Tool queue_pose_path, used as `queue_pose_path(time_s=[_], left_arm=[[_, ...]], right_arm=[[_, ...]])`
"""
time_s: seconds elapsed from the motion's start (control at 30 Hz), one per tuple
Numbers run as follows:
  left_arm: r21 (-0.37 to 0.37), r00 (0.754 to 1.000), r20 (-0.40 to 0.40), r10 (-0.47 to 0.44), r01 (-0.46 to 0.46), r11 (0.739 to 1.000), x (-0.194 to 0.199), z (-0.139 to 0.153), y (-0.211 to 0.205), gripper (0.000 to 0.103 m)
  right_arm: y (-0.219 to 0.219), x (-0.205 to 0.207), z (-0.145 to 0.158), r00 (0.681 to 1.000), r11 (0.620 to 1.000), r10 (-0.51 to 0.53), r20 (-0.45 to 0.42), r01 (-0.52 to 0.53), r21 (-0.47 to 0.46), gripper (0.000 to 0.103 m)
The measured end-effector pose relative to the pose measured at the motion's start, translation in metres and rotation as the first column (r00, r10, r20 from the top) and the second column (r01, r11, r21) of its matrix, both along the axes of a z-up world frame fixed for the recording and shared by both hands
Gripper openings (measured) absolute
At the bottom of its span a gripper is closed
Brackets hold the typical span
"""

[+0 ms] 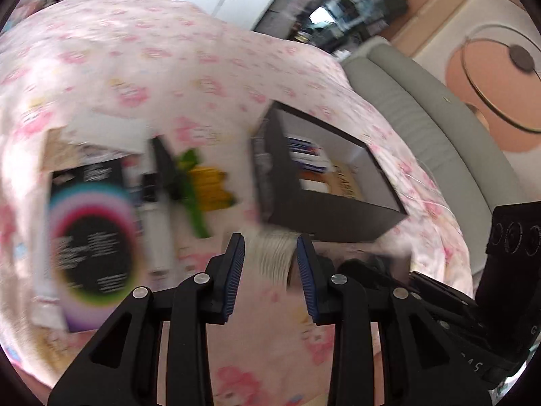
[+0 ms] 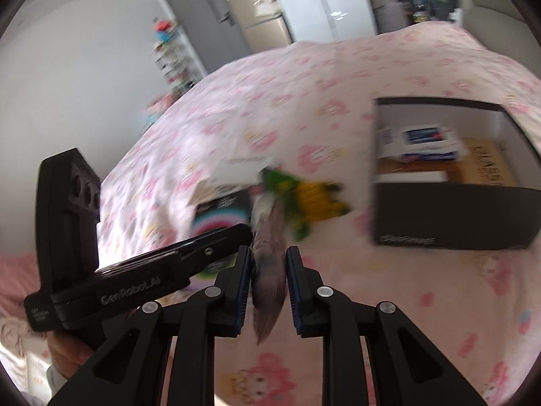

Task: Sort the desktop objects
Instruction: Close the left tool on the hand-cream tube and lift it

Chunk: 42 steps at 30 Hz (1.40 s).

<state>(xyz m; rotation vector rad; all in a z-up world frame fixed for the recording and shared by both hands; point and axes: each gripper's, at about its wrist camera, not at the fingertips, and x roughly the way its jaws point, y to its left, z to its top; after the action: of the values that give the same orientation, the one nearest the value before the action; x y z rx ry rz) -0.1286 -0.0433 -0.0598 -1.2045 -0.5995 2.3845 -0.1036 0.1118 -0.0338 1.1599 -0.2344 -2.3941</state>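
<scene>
Your left gripper [image 1: 270, 247] is closed on a pale, ribbed roll [image 1: 270, 252] that fills the gap between its blue-padded fingers [image 1: 235, 270]; blur hides what the roll is made of. Your right gripper [image 2: 269, 260] is clamped on a thin, greyish see-through pouch [image 2: 267, 291], held on edge between the fingers and hanging below them. Both things are off the pink flowered cloth [image 1: 169, 50] that covers the surface.

Just ahead of the roll in the left view stands an open black box [image 1: 324, 213] with a blue-and-white packet [image 2: 422, 143] and a tan sheet inside. Left of the box lies a green and yellow toy [image 1: 203, 186], then a white tube [image 1: 159, 237] with a black clip above it, then a black booklet [image 1: 91, 247] with coloured rings. In the right view your left gripper's black body [image 2: 135, 264] crosses in front of that booklet, and your hand [image 2: 67, 348] shows beneath it.
</scene>
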Motion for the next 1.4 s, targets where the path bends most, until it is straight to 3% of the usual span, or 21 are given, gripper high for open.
queue_pose_path(time_s=[0.13,0.33,0.43,0.73,0.83,0.9,1.13,1.4], left_arm=[[-0.079,0.999,-0.010,-0.043,0.042,0.996,-0.020,0.001,0.041,0.031],[-0.116,0.994,0.107,0.007,0.005,0.993,-0.025,-0.041,0.048,0.031],[-0.140,0.988,0.153,-0.008,0.030,0.990,-0.014,-0.060,0.047,0.031],[-0.072,0.968,0.251,-0.017,0.036,0.997,0.006,-0.098,0.063,0.031],[-0.101,0.967,0.251,-0.036,0.063,0.993,0.011,-0.101,0.075,0.031],[-0.114,0.966,0.256,-0.041,0.072,0.991,0.013,-0.103,0.080,0.031],[-0.030,0.952,0.307,0.006,0.003,1.000,0.010,-0.122,0.073,0.031],[0.010,0.949,0.314,0.026,-0.030,0.999,0.007,-0.129,0.073,0.047]], right_arm=[[0.033,-0.007,0.001,0.998,0.998,-0.056,-0.014,0.056,-0.010,0.018],[0.060,-0.022,-0.053,0.991,0.995,-0.097,0.093,0.097,0.009,0.018],[0.079,-0.024,-0.074,0.982,0.992,-0.117,0.145,0.122,-0.029,0.017],[0.122,-0.018,-0.092,0.957,0.975,-0.181,0.225,0.205,-0.089,0.023],[0.132,-0.015,-0.097,0.950,0.971,-0.187,0.251,0.217,-0.097,0.024],[0.137,-0.013,-0.099,0.945,0.971,-0.202,0.257,0.228,-0.077,0.026],[0.156,-0.006,-0.115,0.920,0.956,-0.270,0.285,0.292,-0.037,0.027],[0.170,-0.007,-0.137,0.892,0.949,-0.290,0.347,0.316,-0.020,0.028]])
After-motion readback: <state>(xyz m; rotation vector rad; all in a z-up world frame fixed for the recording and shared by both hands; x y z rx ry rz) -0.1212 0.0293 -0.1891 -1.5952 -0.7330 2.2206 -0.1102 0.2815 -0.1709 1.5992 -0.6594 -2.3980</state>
